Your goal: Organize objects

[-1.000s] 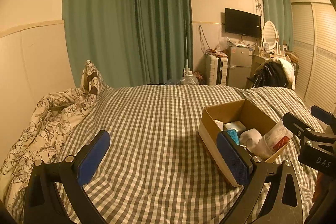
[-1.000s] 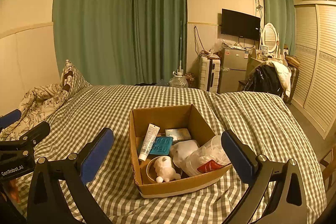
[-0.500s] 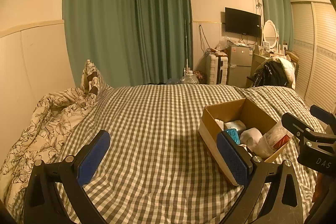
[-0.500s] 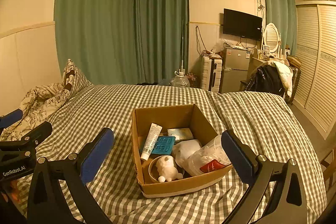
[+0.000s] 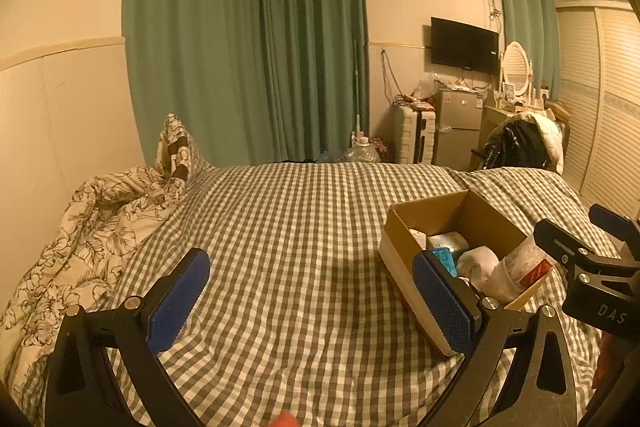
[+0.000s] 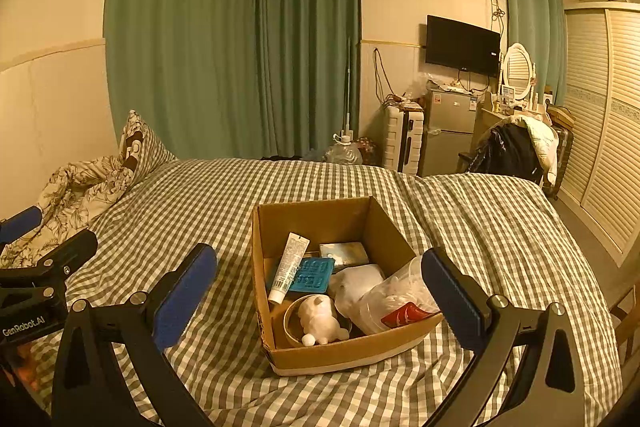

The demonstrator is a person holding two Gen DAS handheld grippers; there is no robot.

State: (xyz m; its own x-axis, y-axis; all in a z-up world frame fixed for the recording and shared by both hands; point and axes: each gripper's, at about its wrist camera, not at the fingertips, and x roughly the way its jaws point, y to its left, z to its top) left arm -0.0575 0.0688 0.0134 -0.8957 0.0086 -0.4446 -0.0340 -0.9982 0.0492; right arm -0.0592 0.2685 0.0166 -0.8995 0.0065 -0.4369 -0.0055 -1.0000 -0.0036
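Note:
An open cardboard box sits on the checked bed cover. It holds a white tube, a teal tray, a small flat packet, a white figurine in a round bowl, a white bundle and a clear plastic bag. My right gripper is open and empty, its blue pads either side of the box front. My left gripper is open and empty over bare cover, left of the box.
A floral duvet and pillow lie bunched at the bed's left by the wall. Green curtains, a suitcase, small fridge, TV and a chair with clothes stand beyond the bed. A louvred wardrobe is on the right.
Both views shifted only slightly; the right gripper drifted a little left relative to the box. Both grippers stay open and empty.

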